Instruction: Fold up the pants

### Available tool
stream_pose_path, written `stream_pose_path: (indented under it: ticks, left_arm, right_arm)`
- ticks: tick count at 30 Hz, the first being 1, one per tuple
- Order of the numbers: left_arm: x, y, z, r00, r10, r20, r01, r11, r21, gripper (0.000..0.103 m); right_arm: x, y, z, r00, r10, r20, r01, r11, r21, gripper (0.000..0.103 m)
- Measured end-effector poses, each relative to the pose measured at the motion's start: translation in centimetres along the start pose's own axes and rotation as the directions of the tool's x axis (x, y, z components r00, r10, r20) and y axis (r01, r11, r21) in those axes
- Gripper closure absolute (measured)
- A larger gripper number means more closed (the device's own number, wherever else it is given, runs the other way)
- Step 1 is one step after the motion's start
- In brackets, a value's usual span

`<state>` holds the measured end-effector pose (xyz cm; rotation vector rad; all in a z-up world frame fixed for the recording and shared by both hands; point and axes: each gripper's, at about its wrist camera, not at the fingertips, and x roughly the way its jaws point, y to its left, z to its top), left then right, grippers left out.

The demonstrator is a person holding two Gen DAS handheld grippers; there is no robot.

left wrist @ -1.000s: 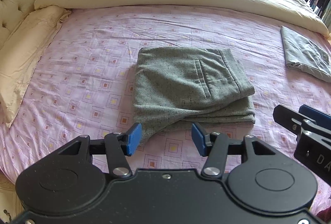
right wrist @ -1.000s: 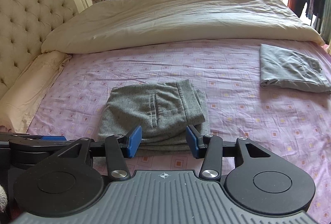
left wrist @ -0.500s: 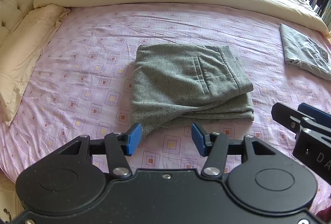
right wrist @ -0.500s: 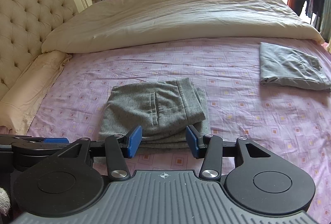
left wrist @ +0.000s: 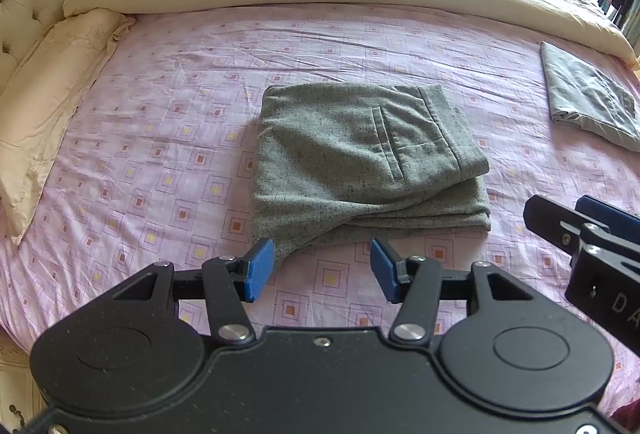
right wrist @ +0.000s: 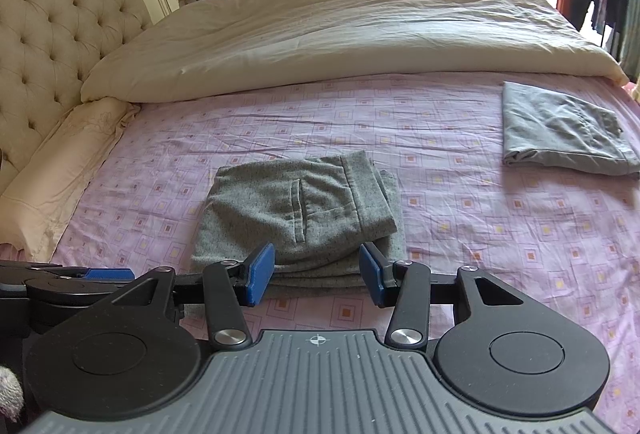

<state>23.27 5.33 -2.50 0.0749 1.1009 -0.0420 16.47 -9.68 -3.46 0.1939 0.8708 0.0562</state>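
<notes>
While the grey pants (left wrist: 360, 157) lie folded in a compact stack on the bed (left wrist: 168, 137), my left tool (left wrist: 316, 270) and right tool (right wrist: 316, 274) hover just short of them, both agape and empty. Folding looks finished; next I'd judge only tidying the loose near-left corner.

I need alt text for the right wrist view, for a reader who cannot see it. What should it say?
Folded speckled grey pants lie on a pink patterned bedsheet, just beyond the open right gripper, which holds nothing. A second folded grey garment lies far right, a cream duvet behind, and the left gripper at the left edge.
</notes>
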Motion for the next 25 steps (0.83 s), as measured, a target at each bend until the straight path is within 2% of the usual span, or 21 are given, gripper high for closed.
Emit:
stream_pose_path:
  ticks: [16, 25]
  left_arm:
    - [0.57, 0.58, -0.21, 1.000, -0.002, -0.019, 0.002, 1.000, -0.006, 0.043]
    - [0.36, 0.10, -0.08, 1.000, 0.008, 0.011, -0.008, 1.000, 0.018, 0.043]
  right_arm:
    - [0.51, -0.17, -0.12, 1.000, 0.012, -0.018, -0.012, 1.000, -0.001, 0.057]
    - [0.53, -0.37, -0.07, 1.000, 0.013, -0.017, -0.013, 1.000, 0.001, 0.057]
